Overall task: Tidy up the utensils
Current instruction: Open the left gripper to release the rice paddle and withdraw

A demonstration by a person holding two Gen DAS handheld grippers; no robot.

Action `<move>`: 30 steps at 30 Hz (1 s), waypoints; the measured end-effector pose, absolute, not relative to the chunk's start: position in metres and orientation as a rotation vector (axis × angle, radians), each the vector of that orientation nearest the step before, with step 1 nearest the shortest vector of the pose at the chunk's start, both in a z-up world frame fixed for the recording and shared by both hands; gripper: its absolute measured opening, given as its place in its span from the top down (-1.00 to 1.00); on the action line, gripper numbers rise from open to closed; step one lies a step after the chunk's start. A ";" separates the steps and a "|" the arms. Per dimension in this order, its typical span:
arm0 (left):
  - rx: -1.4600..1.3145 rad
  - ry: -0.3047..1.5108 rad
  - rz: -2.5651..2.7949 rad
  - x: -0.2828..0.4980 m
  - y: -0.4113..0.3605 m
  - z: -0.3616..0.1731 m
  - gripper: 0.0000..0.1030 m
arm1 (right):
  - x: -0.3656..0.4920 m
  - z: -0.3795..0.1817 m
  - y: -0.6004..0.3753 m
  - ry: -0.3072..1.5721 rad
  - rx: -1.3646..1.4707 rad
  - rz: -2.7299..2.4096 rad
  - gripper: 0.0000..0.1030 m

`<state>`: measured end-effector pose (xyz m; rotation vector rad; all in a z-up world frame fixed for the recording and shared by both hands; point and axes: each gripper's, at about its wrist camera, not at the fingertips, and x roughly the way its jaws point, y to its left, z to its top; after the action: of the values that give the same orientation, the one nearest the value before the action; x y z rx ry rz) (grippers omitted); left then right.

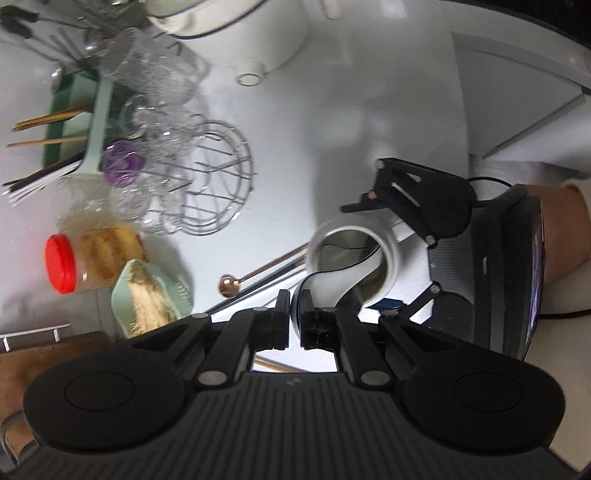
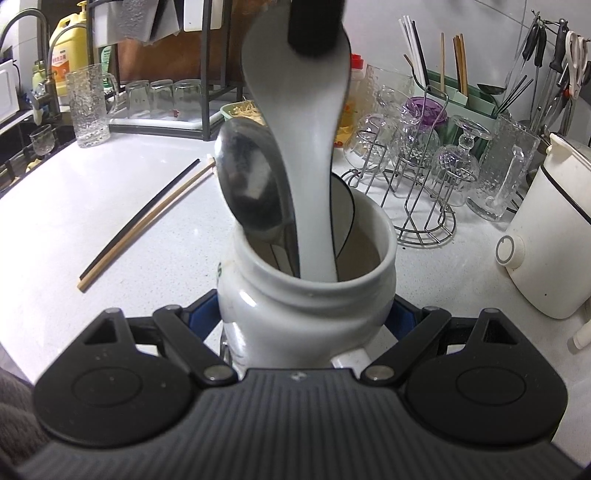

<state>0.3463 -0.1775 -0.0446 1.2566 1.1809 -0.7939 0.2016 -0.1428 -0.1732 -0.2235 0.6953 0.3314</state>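
Observation:
A white ceramic jar (image 2: 295, 332) stands on the white counter, and my right gripper (image 2: 306, 314) is shut on its body, one finger on each side. In the jar lean a metal spoon (image 2: 247, 177) and a black-rimmed white spoon (image 2: 341, 210). A plain white ceramic spoon (image 2: 310, 147) hangs with its handle inside the jar's mouth. My left gripper (image 2: 316, 26) is shut on the bowl end of it from above. In the left wrist view, the left gripper (image 1: 295, 299) pinches the white spoon (image 1: 336, 284) over the jar (image 1: 391, 254). The right gripper (image 1: 369, 258) flanks the jar.
A black and a wooden chopstick (image 2: 147, 218) lie on the counter left of the jar, and a rose-gold spoon (image 1: 231, 284) lies nearby. A wire rack of glasses (image 2: 417, 177), a green utensil holder (image 2: 454, 96) and a white kettle (image 2: 546, 240) stand to the right. A glass mug (image 2: 88, 107) is back left.

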 end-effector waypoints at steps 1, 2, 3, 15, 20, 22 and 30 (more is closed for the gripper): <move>1.260 1.184 -0.804 0.344 -0.179 -0.049 0.89 | 0.201 -0.173 -0.143 0.694 -0.223 0.333 -0.80; 1.267 1.182 -0.815 0.342 -0.181 -0.053 0.89 | 0.201 -0.173 -0.143 0.693 -0.223 0.335 -0.80; 1.272 1.183 -0.822 0.341 -0.184 -0.057 0.89 | 0.201 -0.173 -0.143 0.693 -0.225 0.336 -0.80; 1.209 1.189 -0.841 0.347 -0.193 -0.088 0.87 | 0.202 -0.173 -0.143 0.692 -0.235 0.348 -0.80; 1.137 1.204 -0.829 0.353 -0.187 -0.083 0.84 | 0.202 -0.173 -0.143 0.692 -0.235 0.348 -0.80; 1.098 1.206 -0.823 0.357 -0.184 -0.078 0.74 | 0.202 -0.173 -0.143 0.692 -0.235 0.347 -0.80; 0.842 1.148 -0.800 0.375 -0.166 -0.036 0.60 | 0.201 -0.173 -0.142 0.693 -0.226 0.342 -0.80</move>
<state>0.3751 -0.1656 -0.0355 0.8416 1.1479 -0.8002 0.2007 -0.1417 -0.1725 -0.2264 0.6928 0.3425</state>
